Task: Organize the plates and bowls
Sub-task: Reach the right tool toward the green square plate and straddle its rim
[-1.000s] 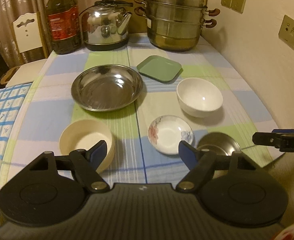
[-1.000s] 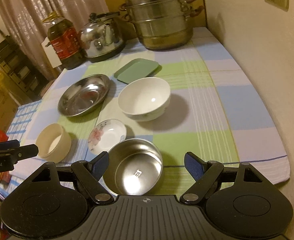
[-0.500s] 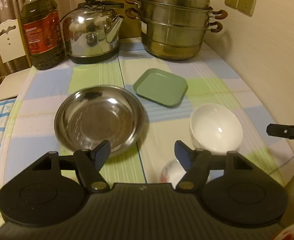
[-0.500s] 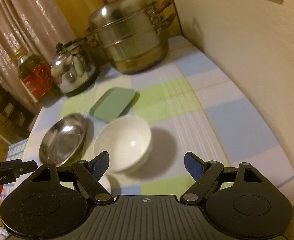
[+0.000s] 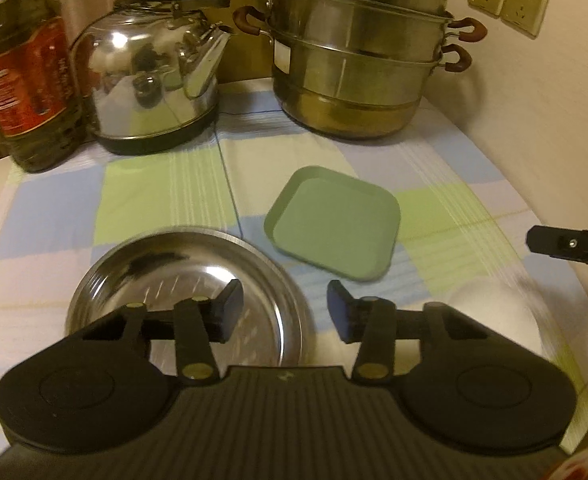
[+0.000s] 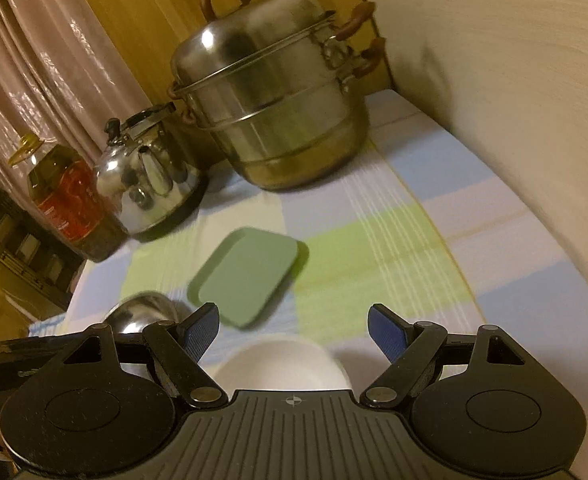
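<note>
Ahead of me at twelve o'clock the checked blue, green and white tablecloth (image 5: pixel 165 188) runs back to a tall two-tier stainless steel steamer pot (image 5: pixel 358 60) with brown handles, standing at about one o'clock against the wood-panelled back wall. Just beside it at eleven o'clock sits a shiny stainless steel kettle (image 5: pixel 149 80) with a black lid knob, and at ten o'clock, close against the kettle, a large plastic bottle of amber cooking oil (image 5: pixel 25 80) with a red label. At two o'clock a pair of beige wall sockets (image 5: pixel 506 0) is set in the cream wall, and pinkish curtains (image 6: pixel 33 80) hang at ten o'clock behind the bottle.
</note>
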Action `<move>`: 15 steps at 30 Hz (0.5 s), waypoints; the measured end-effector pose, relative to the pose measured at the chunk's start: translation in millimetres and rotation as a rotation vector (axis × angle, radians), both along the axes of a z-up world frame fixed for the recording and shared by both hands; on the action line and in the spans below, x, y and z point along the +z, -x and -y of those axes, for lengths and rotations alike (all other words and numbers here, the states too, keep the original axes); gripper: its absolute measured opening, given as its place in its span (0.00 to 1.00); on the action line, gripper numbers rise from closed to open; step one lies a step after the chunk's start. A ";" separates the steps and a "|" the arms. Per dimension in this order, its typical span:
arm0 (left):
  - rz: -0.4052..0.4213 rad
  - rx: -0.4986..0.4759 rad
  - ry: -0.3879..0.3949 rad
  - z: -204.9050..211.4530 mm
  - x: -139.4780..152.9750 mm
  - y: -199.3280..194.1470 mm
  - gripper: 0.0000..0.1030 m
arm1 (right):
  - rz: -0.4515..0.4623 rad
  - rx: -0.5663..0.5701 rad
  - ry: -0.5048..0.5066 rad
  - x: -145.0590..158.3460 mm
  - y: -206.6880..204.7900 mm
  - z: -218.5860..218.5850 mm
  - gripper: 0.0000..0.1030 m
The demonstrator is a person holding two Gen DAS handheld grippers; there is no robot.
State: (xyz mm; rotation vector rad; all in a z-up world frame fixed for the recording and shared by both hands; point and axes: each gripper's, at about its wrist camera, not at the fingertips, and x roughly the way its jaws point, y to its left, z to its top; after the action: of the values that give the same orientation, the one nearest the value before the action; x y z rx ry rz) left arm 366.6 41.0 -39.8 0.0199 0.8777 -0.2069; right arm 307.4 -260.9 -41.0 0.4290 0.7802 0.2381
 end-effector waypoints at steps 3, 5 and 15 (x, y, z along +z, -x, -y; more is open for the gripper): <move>0.001 -0.020 0.000 0.4 -9.5 -24.6 0.34 | -0.004 0.021 0.016 -9.1 -24.9 -6.9 0.74; -0.001 -0.034 -0.005 0.9 -16.2 -40.6 0.31 | -0.025 0.043 0.027 -17.1 -42.9 -9.9 0.66; -0.085 -0.067 0.000 0.6 -51.9 -106.4 0.18 | -0.089 0.065 0.026 -47.9 -108.5 -21.9 0.47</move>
State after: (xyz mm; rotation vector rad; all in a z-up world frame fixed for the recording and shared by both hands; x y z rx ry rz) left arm 473.0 40.4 -91.7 0.0414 0.9626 -0.2719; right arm 415.8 -238.9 -88.9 0.3925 0.8845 0.2705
